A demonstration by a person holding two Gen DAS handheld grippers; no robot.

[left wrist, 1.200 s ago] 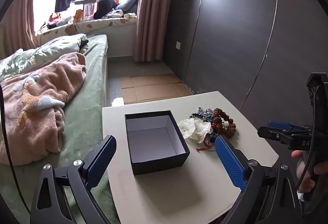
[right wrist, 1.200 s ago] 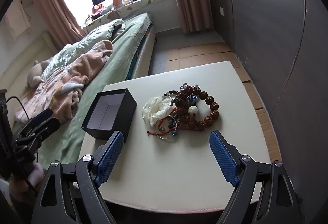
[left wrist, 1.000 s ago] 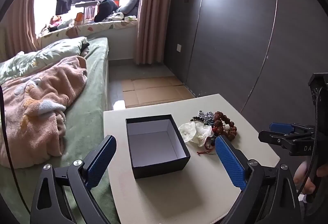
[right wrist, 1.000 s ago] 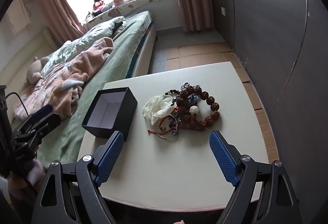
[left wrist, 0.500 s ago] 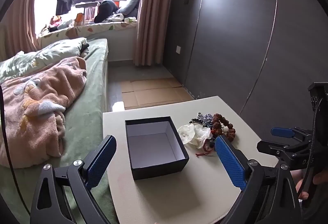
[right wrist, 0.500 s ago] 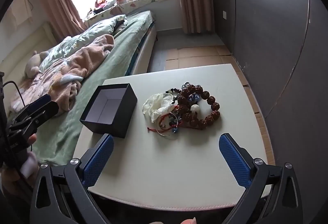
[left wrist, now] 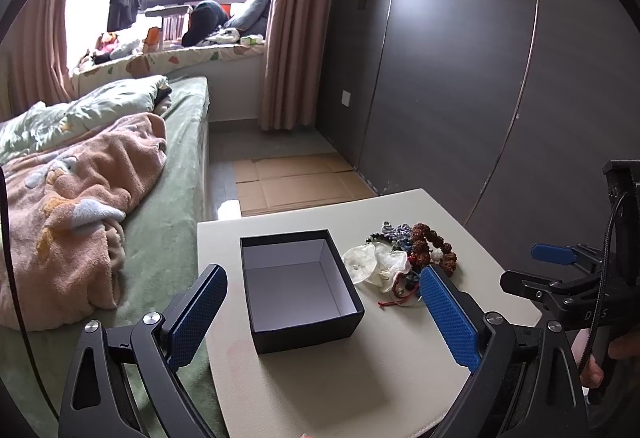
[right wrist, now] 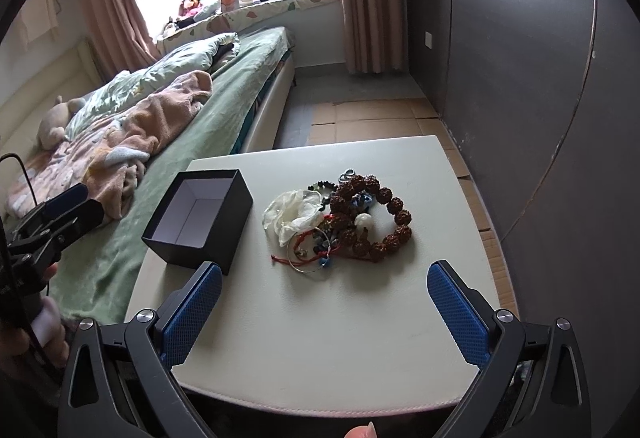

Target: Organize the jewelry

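An open black box [left wrist: 298,284] [right wrist: 200,217] with a white inside stands empty on the small white table [left wrist: 360,378] [right wrist: 320,338]. To its right lies a heap of jewelry [left wrist: 404,258] [right wrist: 344,217]: a white pouch [right wrist: 294,211], a brown bead bracelet [right wrist: 394,215], a thin metal bangle [right wrist: 308,256] and red cord. My left gripper [left wrist: 320,314] is open and empty, held over the table's near edge in front of the box. My right gripper [right wrist: 324,314] is open and empty, held near the table's front edge, short of the heap.
A bed [left wrist: 160,205] with a green sheet and a pink blanket [left wrist: 72,197] runs along the table's left side. A dark panelled wall [left wrist: 460,97] stands to the right. Flattened cardboard [left wrist: 296,181] lies on the floor behind the table.
The right gripper's jaws have opened wider and it has drawn back a little from the heap. The left gripper has shifted only slightly. Box and jewelry have not moved.
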